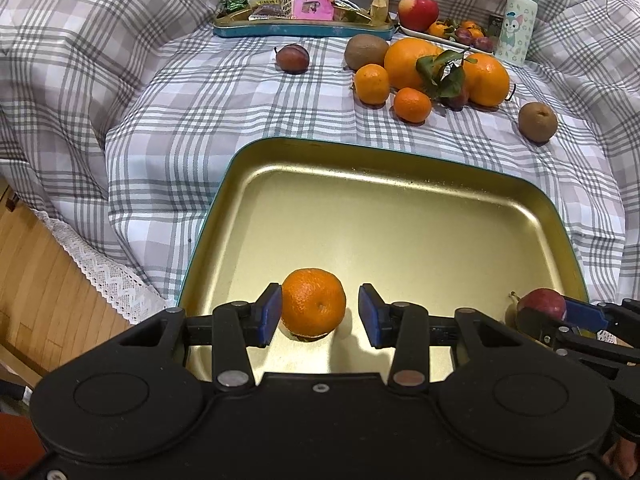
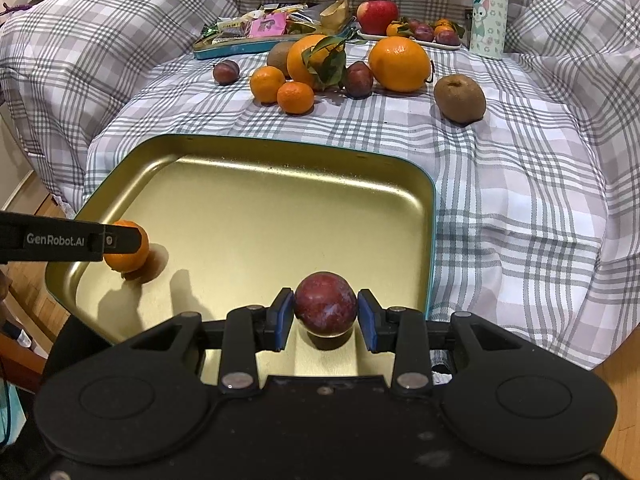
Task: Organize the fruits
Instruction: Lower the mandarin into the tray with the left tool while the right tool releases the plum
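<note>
A gold tray [image 1: 400,208] with a teal rim lies on the plaid cloth. A mandarin [image 1: 314,304] rests on its near left floor between the blue pads of my left gripper [image 1: 320,312], which is open; the left pad touches the fruit and the right pad stands clear of it. My right gripper [image 2: 326,316] is shut on a dark red plum [image 2: 325,304], held just above the tray's near right corner. From the right wrist view the mandarin [image 2: 128,260] shows behind a left finger [image 2: 120,240]. The plum [image 1: 540,304] also shows at the left view's right edge.
Beyond the tray lie loose fruits: two large oranges [image 2: 398,64], two mandarins [image 2: 296,98], kiwis [image 2: 460,98] and plums [image 2: 226,72]. Behind them are a snack tin [image 1: 300,30], a white plate with an apple [image 1: 418,12], and a bottle [image 1: 516,20]. The wooden floor [image 1: 40,272] drops off at the left.
</note>
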The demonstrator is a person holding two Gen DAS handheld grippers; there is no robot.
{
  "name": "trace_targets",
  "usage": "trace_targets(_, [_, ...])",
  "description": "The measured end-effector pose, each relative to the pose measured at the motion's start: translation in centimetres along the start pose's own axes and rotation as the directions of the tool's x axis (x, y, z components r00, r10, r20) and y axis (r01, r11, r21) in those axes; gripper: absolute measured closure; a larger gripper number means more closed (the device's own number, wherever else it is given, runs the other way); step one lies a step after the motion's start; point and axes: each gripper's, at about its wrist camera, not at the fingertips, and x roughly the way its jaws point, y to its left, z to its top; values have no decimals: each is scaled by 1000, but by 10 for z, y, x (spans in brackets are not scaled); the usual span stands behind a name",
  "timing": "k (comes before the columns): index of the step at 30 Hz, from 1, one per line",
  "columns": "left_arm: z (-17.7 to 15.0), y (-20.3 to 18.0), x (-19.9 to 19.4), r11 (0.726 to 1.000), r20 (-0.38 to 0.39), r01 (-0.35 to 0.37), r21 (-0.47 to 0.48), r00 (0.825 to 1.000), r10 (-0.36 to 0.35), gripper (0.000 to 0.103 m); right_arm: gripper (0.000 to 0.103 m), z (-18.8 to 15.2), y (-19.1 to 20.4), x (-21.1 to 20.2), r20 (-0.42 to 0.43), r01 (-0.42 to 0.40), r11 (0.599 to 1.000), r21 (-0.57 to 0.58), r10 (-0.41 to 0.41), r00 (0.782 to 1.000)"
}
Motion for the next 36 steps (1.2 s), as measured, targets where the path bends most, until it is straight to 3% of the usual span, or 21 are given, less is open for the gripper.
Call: trace_targets(36, [0, -4, -4, 1000, 0, -7, 4, 1000, 7, 53, 65, 4, -1, -10, 69, -14, 999, 36, 12, 998])
